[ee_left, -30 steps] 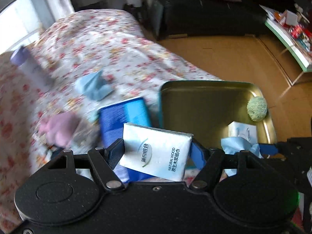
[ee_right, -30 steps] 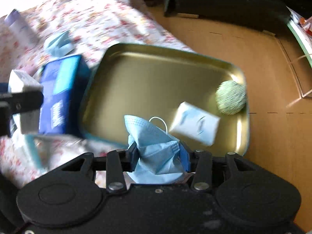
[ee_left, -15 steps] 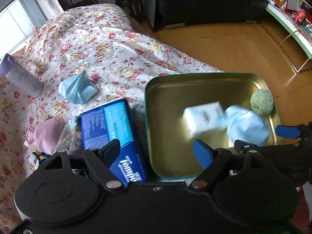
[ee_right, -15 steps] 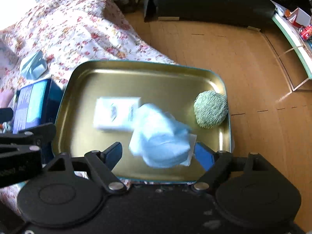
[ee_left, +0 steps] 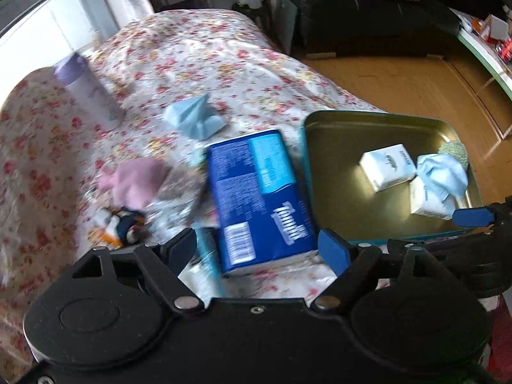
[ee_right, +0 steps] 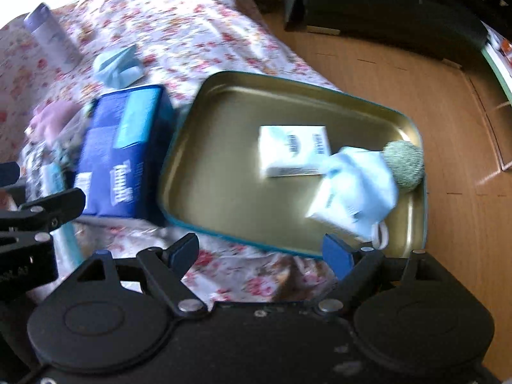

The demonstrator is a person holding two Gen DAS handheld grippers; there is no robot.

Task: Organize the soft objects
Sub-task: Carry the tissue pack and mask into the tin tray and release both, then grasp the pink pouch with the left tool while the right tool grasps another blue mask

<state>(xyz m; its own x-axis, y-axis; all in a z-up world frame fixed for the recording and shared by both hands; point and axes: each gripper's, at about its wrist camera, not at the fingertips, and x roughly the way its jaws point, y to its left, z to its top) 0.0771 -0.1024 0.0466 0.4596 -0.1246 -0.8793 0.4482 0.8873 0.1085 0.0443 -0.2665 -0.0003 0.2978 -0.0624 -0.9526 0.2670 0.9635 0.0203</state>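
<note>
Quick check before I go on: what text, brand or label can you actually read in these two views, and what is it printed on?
"Tempo", white letters, blurred but legible: side of the blue tissue pack on the floral bedspread.
Barcode and small print on that pack: too blurred to read.
Printing on the two white tissue packets in the tin tray: too blurred.

Both wrist cameras look steeply down from close above the bed. They share the tray [ee_left: 377, 118] [ee_right: 288, 80] and blue pack [ee_left: 256, 192] [ee_right: 121, 153].

A floral bedspread [ee_left: 198, 60] meets a wooden floor [ee_right: 400, 89], with dark furniture [ee_left: 368, 22] behind.
</note>
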